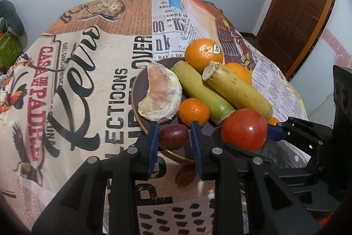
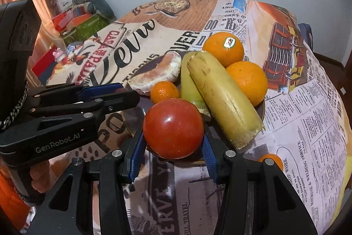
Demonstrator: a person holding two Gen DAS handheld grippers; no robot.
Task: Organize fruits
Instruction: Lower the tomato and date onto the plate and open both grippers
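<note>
A dark plate (image 1: 137, 89) on the table holds a pomelo segment (image 1: 160, 94), two sugarcane pieces (image 1: 237, 89), two oranges (image 1: 203, 54), a small mandarin (image 1: 194, 111) and a dark red date (image 1: 173, 136). My left gripper (image 1: 175, 136) has its blue pads on either side of the date at the plate's near rim, seemingly shut on it. My right gripper (image 2: 172, 144) is shut on a red tomato (image 2: 173, 128) and holds it at the plate's near edge. The tomato also shows in the left wrist view (image 1: 244, 129).
The table wears a printed newspaper-style cloth (image 1: 88, 80). A second dark red fruit (image 1: 187, 175) lies on the cloth below the plate. A small orange fruit (image 2: 271, 160) lies on the cloth right of the plate. Boxes and clutter (image 2: 81, 25) stand beyond the left edge.
</note>
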